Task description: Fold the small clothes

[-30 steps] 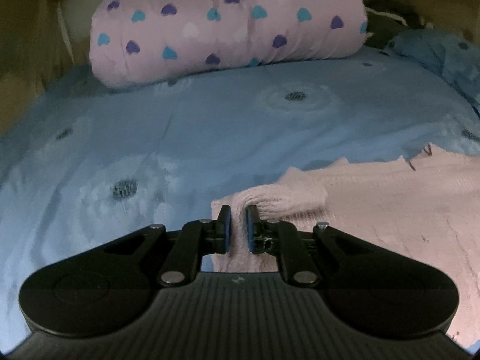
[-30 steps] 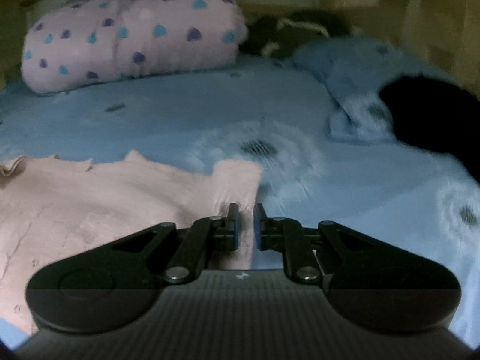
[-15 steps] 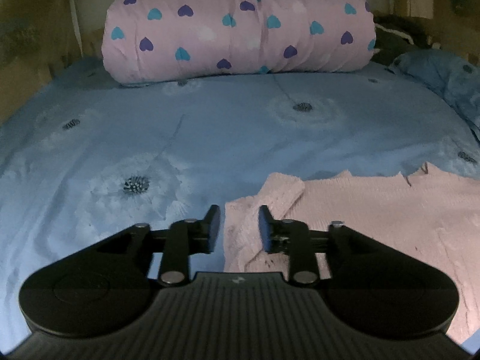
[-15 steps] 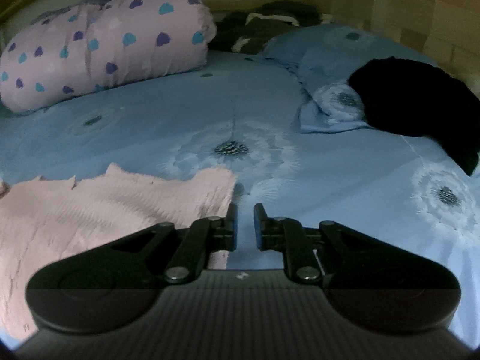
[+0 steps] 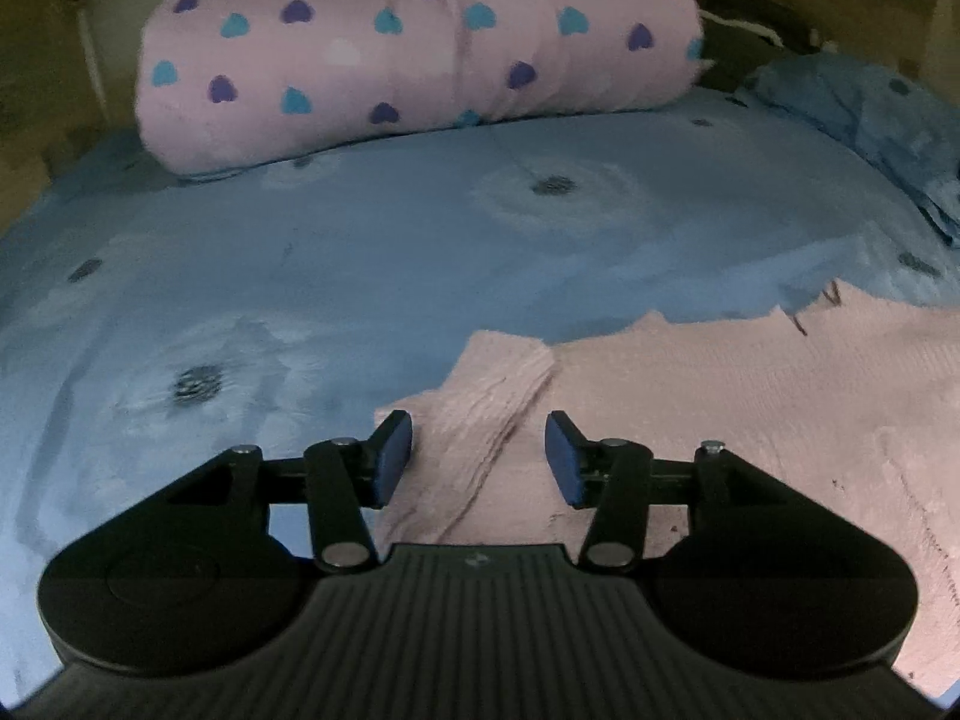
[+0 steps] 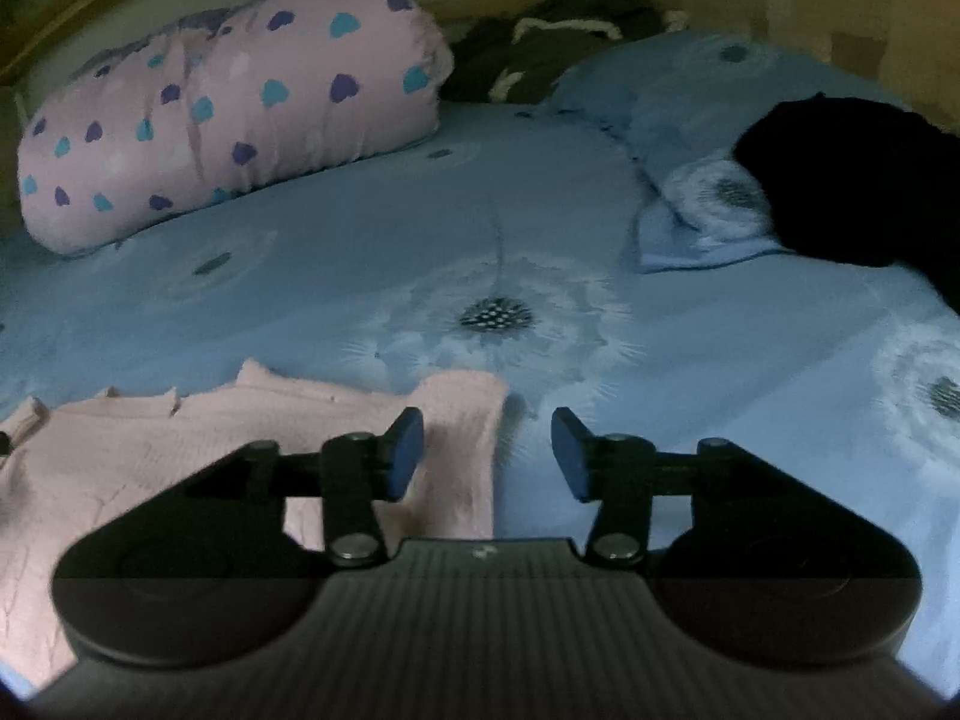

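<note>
With both of my grippers now let go, the pink sweater (image 5: 720, 396) lies flat on the blue bedsheet (image 5: 360, 252), its 2 sleeves turned in; body folds, I judge, remain. My left gripper (image 5: 478, 456) has just been opening, jaws spread over the left sleeve without pinching it. My right gripper (image 6: 487, 453) has just been opening too, spread above the sweater's right edge. Both tilt downward. Beyond sits the heart-print duvet (image 5: 420, 42); far right, a black garment (image 6: 852, 180).
</note>
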Tool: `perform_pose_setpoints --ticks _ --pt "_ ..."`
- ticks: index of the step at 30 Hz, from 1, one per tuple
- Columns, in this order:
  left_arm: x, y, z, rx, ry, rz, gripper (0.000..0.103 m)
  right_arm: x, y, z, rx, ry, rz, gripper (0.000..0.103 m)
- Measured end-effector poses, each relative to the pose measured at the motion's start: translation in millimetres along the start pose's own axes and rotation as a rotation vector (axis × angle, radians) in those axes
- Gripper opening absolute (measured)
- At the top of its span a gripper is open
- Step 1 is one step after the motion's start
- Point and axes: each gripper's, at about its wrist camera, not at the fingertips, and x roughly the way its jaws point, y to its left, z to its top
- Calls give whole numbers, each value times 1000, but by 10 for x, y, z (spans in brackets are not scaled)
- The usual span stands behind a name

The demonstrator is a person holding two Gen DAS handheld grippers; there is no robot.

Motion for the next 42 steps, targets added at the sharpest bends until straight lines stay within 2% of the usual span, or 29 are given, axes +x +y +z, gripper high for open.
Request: perform_pose_setpoints --ticks 5,7,8,9,13,17,22,25,30,33,36,40,42 --pt "167 -30 9 -11 -2 8 55 268 94 7 -48 62 44 49" --pt "200 -7 23 -29 1 11 32 317 130 17 -71 48 48 48" --pt "211 17 35 -42 6 15 18 324 133 26 -72 36 49 33" --pt "207 49 40 -61 3 17 14 335 140 41 -82 27 53 12" --pt "134 167 34 -90 -43 58 13 263 168 113 -137 -40 70 11" --pt "203 258 31 -134 -32 64 13 235 149 235 -159 -120 52 11" --pt "291 273 41 -157 -27 71 14 597 202 139 -271 -40 -10 11" --pt "278 339 61 -185 -33 88 14 742 182 25 -277 -8 -18 14" --pt "177 471 79 -212 -42 94 14 644 183 66 -262 -10 -11 16" --pt "94 521 83 -213 -42 105 14 552 166 108 -241 -17 -15 26" --pt "-28 565 86 -228 -26 81 15 427 133 134 -210 -21 -12 29" --pt "-287 514 92 -189 -2 58 15 207 118 123 -195 -18 -7 30" --pt "-442 459 99 -168 11 47 18 85 111 117 -181 -15 1 32"
